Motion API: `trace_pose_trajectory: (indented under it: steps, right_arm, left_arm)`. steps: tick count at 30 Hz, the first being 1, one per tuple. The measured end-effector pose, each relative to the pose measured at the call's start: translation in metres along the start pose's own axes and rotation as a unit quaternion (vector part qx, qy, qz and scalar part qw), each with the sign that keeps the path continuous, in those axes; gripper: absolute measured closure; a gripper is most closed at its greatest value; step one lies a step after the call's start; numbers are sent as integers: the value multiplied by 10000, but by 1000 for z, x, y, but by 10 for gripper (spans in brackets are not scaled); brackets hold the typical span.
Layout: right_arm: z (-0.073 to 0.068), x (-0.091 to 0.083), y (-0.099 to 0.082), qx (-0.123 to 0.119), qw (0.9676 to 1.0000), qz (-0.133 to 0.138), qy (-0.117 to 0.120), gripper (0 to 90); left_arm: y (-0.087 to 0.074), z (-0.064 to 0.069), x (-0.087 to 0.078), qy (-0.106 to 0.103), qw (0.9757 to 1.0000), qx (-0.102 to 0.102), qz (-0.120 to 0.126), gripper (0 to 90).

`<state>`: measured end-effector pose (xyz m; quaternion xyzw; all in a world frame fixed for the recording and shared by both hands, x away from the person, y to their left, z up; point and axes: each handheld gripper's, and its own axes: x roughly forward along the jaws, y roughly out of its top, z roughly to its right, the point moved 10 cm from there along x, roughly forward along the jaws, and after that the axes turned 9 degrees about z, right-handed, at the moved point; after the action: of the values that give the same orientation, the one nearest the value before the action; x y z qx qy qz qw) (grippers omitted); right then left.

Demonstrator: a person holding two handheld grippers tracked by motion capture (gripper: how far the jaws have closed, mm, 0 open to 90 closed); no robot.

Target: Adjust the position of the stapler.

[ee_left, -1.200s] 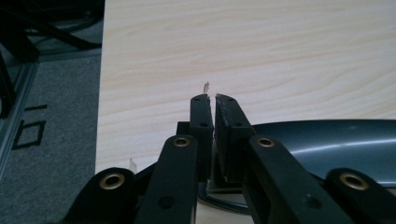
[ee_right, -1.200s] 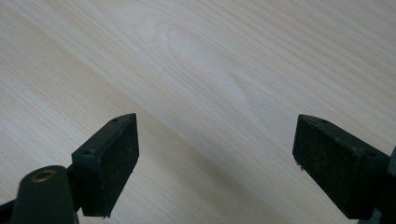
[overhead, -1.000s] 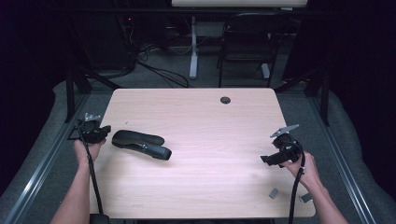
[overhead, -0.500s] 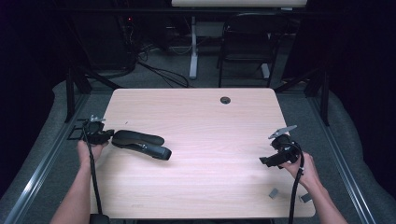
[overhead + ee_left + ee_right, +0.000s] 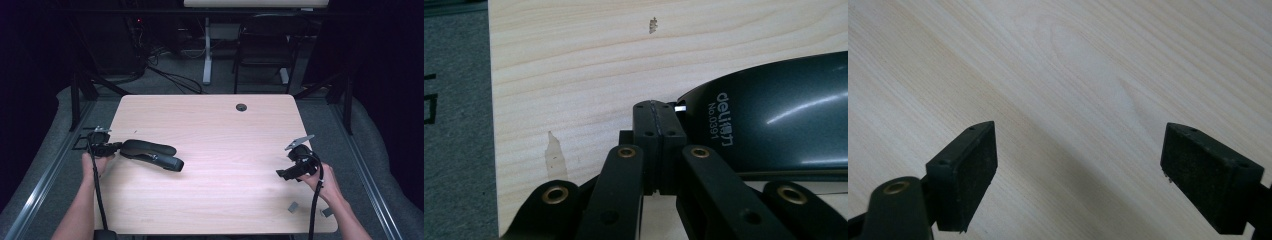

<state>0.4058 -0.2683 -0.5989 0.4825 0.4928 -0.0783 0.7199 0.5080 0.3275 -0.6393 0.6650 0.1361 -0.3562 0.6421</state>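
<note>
A black stapler [image 5: 150, 152] lies on the wooden table [image 5: 225, 125] near its left side, long axis running left to right. My left gripper [image 5: 118, 147] is at the stapler's left end. In the left gripper view its jaws are pressed together with nothing between them, and the left gripper [image 5: 659, 106] tips rest against the rounded end of the stapler [image 5: 774, 120], which bears white "deli No. 0391" lettering. My right gripper [image 5: 280, 174] hovers low over the table's right side. In the right gripper view the right gripper [image 5: 1078, 150] stands wide open over bare wood.
A round cable hole [image 5: 241, 107] sits at the table's far edge. Two small grey pieces [image 5: 293, 206] lie near the front right corner. The table's left edge [image 5: 490, 125] is close to my left gripper, with grey floor beyond. A chair [image 5: 265, 50] stands behind the table.
My left gripper has edged slightly toward the stapler's left end. The stapler and my right gripper have not moved.
</note>
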Motion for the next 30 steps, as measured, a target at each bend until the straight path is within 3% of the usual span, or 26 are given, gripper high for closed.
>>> trace_pose_trajectory:
  steps: [6, 11, 17, 23, 28, 30]
  right_arm:
    - [1, 1, 0, 38, 10000, -3, -40, 149]
    - [1, 2, 0, 65, 10000, -5, -19, 149]
    - [-1, 4, 0, 91, 9999, 43, 0, 150]
    - [0, 3, -2, 8, 10000, -96, 5, 150]
    - [-2, 4, -1, 62, 10000, -47, 55, 150]
    - [0, 4, -2, 28, 10000, -91, 10, 150]
  left_arm:
    - [0, 4, 0, -71, 10000, 22, -12, 900]
    - [-1, 11, 0, -191, 9997, 123, -48, 900]
    - [-1, 16, 0, -197, 9995, 257, -64, 900]
    - [-1, 25, 0, -342, 9987, 351, -136, 900]
    - [-2, 29, 0, -449, 9980, 408, -167, 900]
    - [-2, 33, 1, -507, 9973, 509, -148, 900]
